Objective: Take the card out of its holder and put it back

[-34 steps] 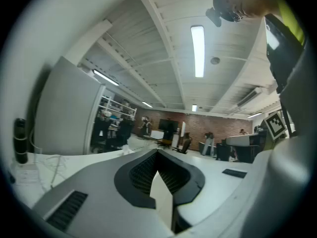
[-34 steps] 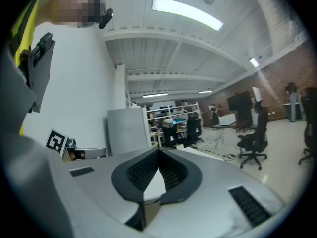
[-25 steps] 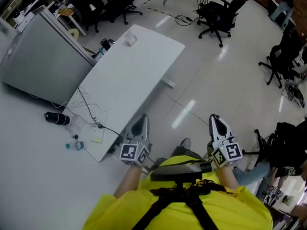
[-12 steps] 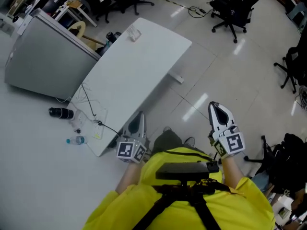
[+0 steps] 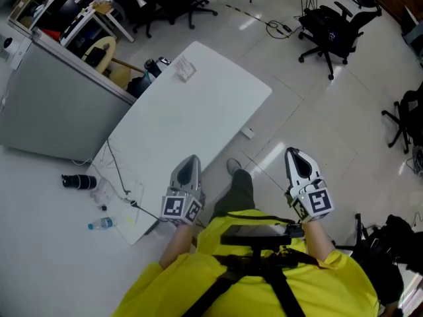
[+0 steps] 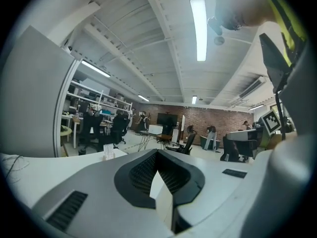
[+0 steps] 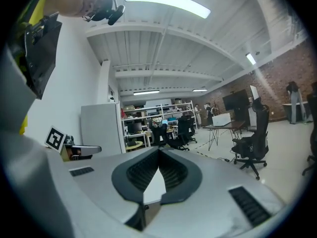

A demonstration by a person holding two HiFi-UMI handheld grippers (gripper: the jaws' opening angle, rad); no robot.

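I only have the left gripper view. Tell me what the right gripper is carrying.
Observer: Nothing. The right gripper has its jaws together with nothing between them.
Operator: Place it against the table.
Observer: In the head view it is off the right side of the white table, not above it.
Operator: Now locate the card holder.
Observer: The card holder stands at the table's far end, well away from both grippers.

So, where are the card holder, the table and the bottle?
card holder (image 5: pixel 184 70): head view, its middle.
table (image 5: pixel 198 114): head view, bare middle of top.
bottle (image 5: pixel 102 224): head view, its clear body.
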